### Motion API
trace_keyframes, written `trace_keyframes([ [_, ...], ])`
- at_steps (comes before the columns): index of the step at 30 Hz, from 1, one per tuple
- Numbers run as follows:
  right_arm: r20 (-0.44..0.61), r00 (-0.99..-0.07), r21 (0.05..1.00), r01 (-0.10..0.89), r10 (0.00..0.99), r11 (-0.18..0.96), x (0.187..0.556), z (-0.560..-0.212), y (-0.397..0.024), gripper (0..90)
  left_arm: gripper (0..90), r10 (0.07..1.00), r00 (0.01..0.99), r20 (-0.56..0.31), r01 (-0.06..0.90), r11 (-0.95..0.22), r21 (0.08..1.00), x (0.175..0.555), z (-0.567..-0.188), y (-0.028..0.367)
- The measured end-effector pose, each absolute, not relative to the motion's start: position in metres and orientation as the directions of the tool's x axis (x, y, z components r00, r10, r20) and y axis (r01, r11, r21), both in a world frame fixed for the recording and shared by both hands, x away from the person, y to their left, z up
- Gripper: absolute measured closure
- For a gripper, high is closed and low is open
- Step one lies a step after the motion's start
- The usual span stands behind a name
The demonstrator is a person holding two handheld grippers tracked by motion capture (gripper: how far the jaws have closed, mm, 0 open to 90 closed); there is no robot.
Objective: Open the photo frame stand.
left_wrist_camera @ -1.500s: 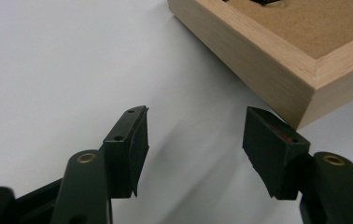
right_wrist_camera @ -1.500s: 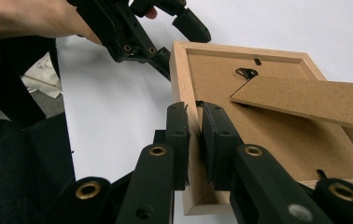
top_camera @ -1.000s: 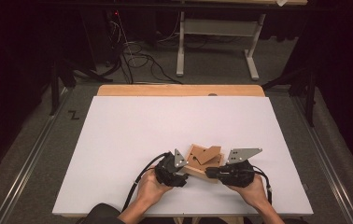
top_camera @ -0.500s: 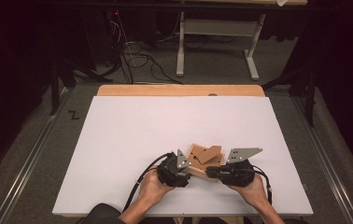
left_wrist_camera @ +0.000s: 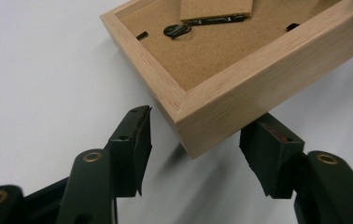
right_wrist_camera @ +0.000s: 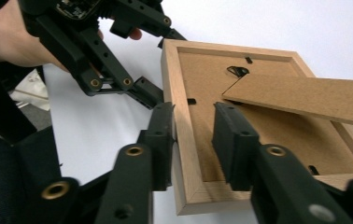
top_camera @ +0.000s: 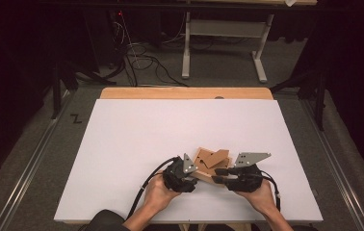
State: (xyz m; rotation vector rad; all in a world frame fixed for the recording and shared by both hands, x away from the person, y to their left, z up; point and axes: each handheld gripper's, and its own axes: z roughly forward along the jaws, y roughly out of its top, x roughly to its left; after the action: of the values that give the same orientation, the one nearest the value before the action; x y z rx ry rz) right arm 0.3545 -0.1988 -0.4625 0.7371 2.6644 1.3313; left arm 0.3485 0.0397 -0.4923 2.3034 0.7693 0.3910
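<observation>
A light wooden picture frame (top_camera: 212, 160) lies face down on the white table (top_camera: 170, 130), its brown back board and prop flap (right_wrist_camera: 305, 98) facing up. My left gripper (top_camera: 198, 173) is at the frame's left corner (left_wrist_camera: 188, 126). Its jaws stand either side of that corner and have just been closing, with the left pad clear of the wood. My right gripper (top_camera: 220, 176) straddles the near rail (right_wrist_camera: 184, 140), one jaw outside and one on the back board. Its jaws have just been opening, and a gap shows beside the rail. The left gripper (right_wrist_camera: 158, 63) also appears in the right gripper view.
A bare wooden strip (top_camera: 185, 93) runs along the table's far edge. Beyond it are grey floor, cables (top_camera: 141, 57) and a white desk frame (top_camera: 223, 43). Metal rails (top_camera: 26, 173) run along the floor on both sides.
The right gripper's jaws have spread apart on the frame's rail. Both hands and the frame stay where they were.
</observation>
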Motion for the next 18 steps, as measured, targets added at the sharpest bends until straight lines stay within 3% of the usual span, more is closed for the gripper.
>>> trace_keyframes([
  [6, 0.121, -0.867, 0.773, 0.388, 0.484, 0.501, 0.354, -0.462, -0.200, 56.1, 44.6, 0.617, 0.784, 0.069, 0.415, -0.603, 0.681, 0.348, -0.491, 0.039],
  [15, 0.085, -0.843, 0.801, 0.375, 0.530, 0.467, 0.350, -0.455, -0.208, 51.6, 44.5, 0.616, 0.785, 0.068, 0.416, -0.604, 0.680, 0.349, -0.490, 0.038],
  [18, 0.020, -0.833, 0.805, 0.341, 0.553, 0.485, 0.348, -0.452, -0.211, 50.7, 44.5, 0.618, 0.783, 0.067, 0.416, -0.601, 0.682, 0.349, -0.489, 0.038],
])
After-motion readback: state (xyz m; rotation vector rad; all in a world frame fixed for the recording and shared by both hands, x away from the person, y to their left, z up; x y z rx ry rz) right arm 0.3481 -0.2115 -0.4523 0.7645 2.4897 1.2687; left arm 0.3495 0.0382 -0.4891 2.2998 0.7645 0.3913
